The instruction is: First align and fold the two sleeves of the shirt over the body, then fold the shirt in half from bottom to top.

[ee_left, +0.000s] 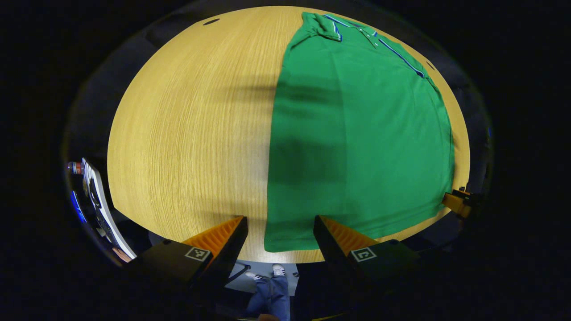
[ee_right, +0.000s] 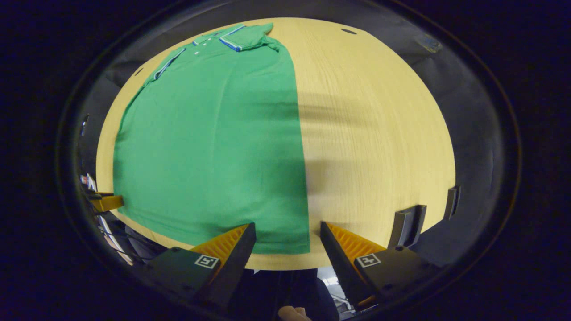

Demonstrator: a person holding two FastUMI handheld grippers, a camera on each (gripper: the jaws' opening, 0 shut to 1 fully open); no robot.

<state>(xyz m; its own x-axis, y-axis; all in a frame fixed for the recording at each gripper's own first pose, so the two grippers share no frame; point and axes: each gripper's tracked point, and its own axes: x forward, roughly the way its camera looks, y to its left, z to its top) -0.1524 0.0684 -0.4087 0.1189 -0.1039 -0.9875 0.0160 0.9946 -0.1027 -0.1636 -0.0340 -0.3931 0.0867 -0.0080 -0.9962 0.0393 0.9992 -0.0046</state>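
Hovering over the near edge of the table [ee_left: 178, 133], I am holding both my grippers wide open with nothing between the fingers. In the left gripper view, my left gripper [ee_left: 280, 232] is spreading its ridged fingers [ee_left: 221, 236] on either side of the shirt's near left corner, above the cloth and not touching it. In the right gripper view, my right gripper [ee_right: 287, 238] is doing the same at the near right corner, jaws gaping and holding nothing.

The shirt [ee_left: 357, 133] is lying flat on the table, a green polo in a fine knit, smooth and nearly free of wrinkles. Its sleeves are already folded in, so the sides are running as straight edges from hem to collar [ee_left: 332, 29]. The collar, trimmed with blue and white stripes, is sitting at the far end; the hem is lying along the near edge. The tabletop is pale wood with a fine straight grain.
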